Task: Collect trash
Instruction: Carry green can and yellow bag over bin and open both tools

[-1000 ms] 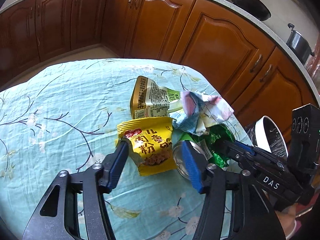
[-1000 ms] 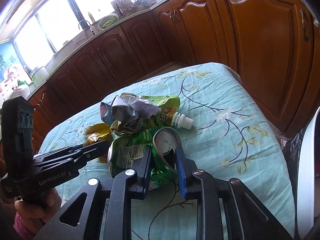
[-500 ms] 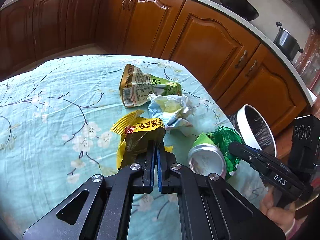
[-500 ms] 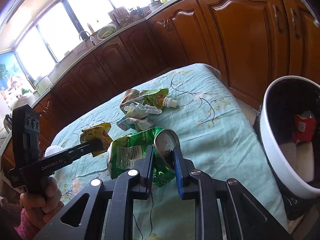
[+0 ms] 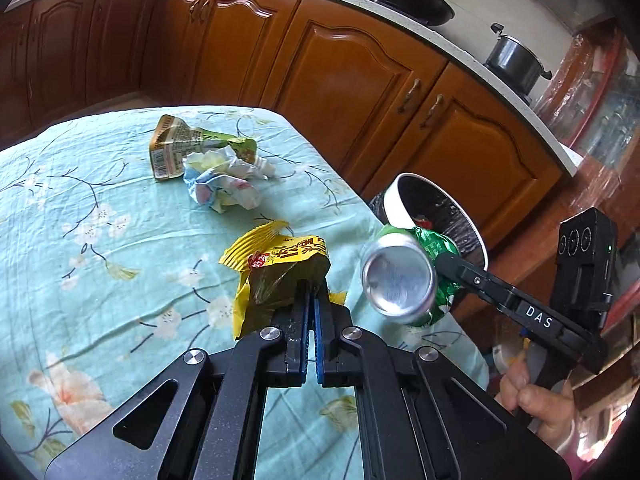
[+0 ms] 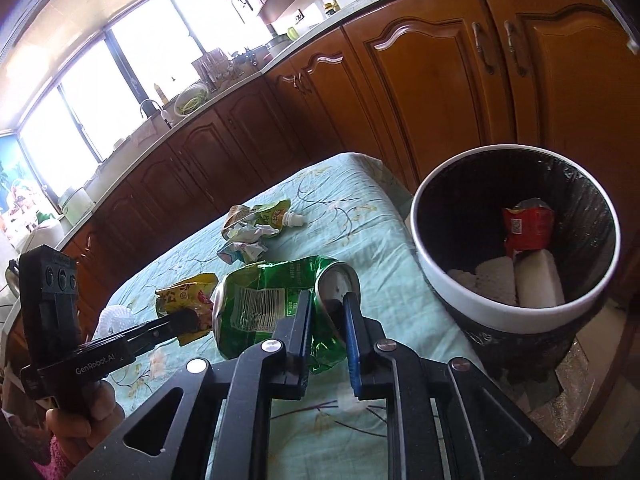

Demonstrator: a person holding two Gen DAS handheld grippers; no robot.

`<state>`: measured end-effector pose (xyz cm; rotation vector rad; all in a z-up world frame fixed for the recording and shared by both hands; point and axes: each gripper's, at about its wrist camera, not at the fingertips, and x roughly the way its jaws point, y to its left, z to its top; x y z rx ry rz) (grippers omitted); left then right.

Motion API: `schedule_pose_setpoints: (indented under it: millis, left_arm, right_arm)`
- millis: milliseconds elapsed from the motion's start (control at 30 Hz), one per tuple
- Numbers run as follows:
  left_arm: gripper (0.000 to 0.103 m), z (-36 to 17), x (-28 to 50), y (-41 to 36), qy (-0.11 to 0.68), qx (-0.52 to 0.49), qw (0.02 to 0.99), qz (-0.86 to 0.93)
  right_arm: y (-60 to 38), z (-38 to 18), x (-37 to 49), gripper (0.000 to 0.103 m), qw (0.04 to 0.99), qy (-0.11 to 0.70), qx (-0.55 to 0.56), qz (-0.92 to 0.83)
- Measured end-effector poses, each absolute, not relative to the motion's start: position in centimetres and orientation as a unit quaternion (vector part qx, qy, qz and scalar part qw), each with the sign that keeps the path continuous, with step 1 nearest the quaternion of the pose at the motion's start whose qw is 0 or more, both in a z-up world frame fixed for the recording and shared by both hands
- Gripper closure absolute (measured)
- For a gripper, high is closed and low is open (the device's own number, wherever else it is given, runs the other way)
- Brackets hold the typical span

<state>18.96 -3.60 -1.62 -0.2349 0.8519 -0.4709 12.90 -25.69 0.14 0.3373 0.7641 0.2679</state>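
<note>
My left gripper (image 5: 311, 300) is shut on a yellow snack wrapper (image 5: 280, 268) and holds it above the table; the wrapper also shows in the right wrist view (image 6: 184, 296). My right gripper (image 6: 328, 312) is shut on a crushed green can (image 6: 272, 300), lifted near the table's right edge; the can's silver end (image 5: 396, 280) faces the left wrist camera. A white trash bin with a black liner (image 6: 472, 304) stands beside the table, just right of the can; its rim also shows in the left wrist view (image 5: 394, 200).
A green spouted pouch (image 5: 188, 148) and crumpled paper (image 5: 224, 188) lie further back on the floral tablecloth (image 5: 80, 240). The bin holds a red packet (image 6: 528, 228) and white pieces. Wooden cabinets (image 5: 360, 80) run behind the table.
My left gripper closed on the yellow wrapper and lifted it. My right gripper carried the green can up and right, closer to the bin.
</note>
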Motion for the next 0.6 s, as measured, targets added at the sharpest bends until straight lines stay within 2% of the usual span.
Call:
schedule_pose_setpoints:
  millis: [600]
  left_arm:
    - [0.102,0.3,18.1,-11.4,0.399,-0.062,0.869,-0.284]
  right_arm:
    - [-33.1,1.5,10.4,0.088,0.920,0.337,0.188,0.070]
